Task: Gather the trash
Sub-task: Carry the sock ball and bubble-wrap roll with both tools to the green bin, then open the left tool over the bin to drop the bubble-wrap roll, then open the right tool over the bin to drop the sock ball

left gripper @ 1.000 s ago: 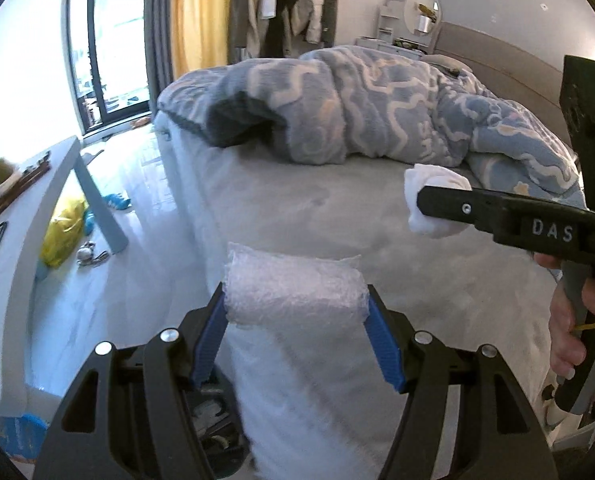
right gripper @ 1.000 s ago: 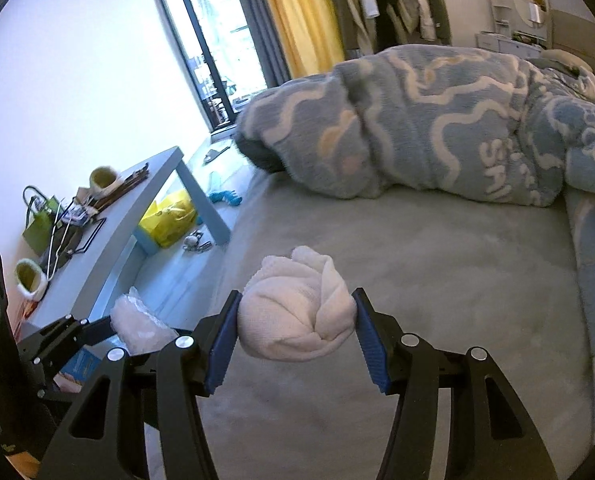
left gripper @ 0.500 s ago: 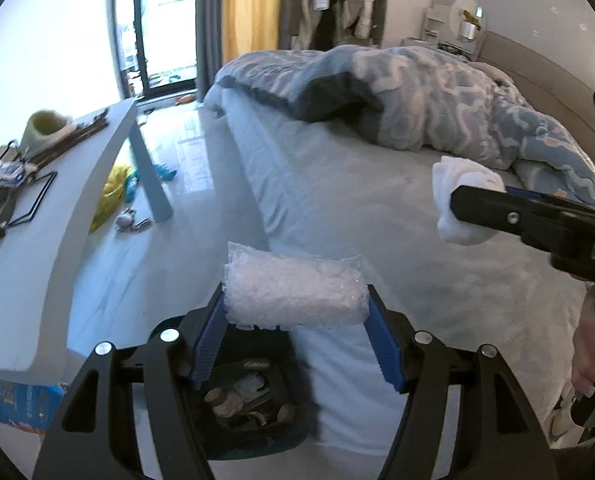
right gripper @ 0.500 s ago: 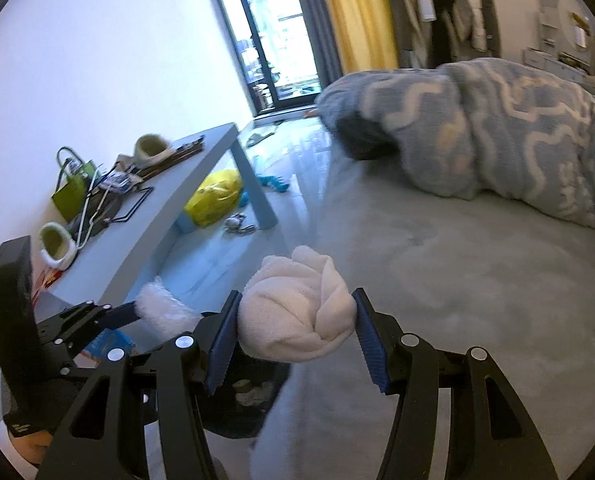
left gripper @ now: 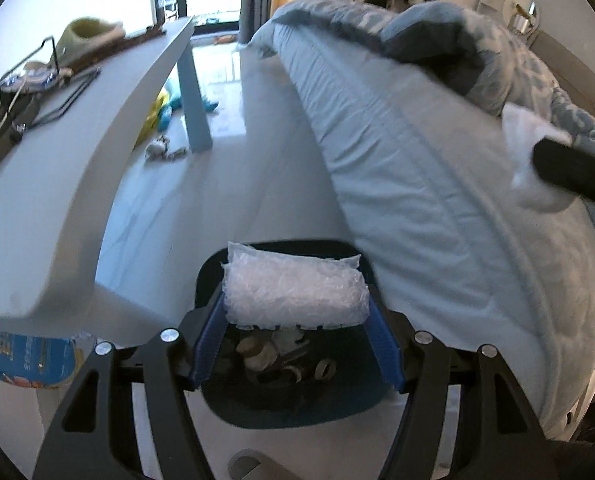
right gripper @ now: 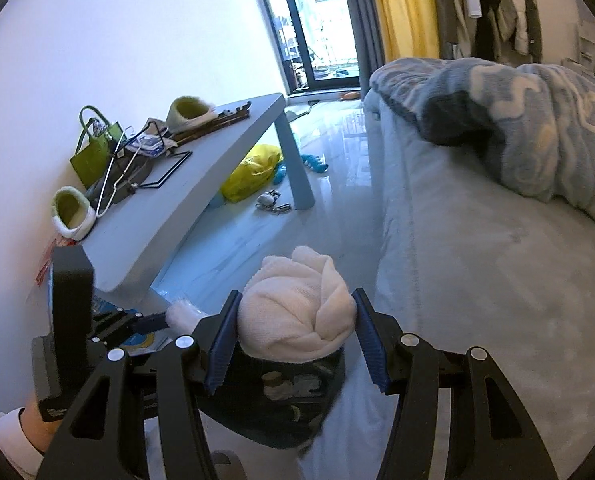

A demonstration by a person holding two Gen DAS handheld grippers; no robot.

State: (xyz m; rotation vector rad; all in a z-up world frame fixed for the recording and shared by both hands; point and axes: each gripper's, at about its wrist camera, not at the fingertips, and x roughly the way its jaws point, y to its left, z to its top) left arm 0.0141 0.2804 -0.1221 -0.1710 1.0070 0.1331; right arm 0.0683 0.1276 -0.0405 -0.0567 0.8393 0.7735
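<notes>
You are clamping the left gripper (left gripper: 295, 322) on a bubble wrap wad (left gripper: 293, 294) and the right gripper (right gripper: 295, 336) on a crumpled white tissue (right gripper: 297, 320), holding both above the dark trash bin (left gripper: 297, 408) for dropping; it is sitting on glossy floor (left gripper: 225, 184) between bed (left gripper: 417, 184) and low table (left gripper: 57, 168).

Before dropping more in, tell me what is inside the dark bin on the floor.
The bin already holds scraps, among them round, tape-roll-like bits. The bubble wrap covers its far part, so the rest is hidden.
</notes>
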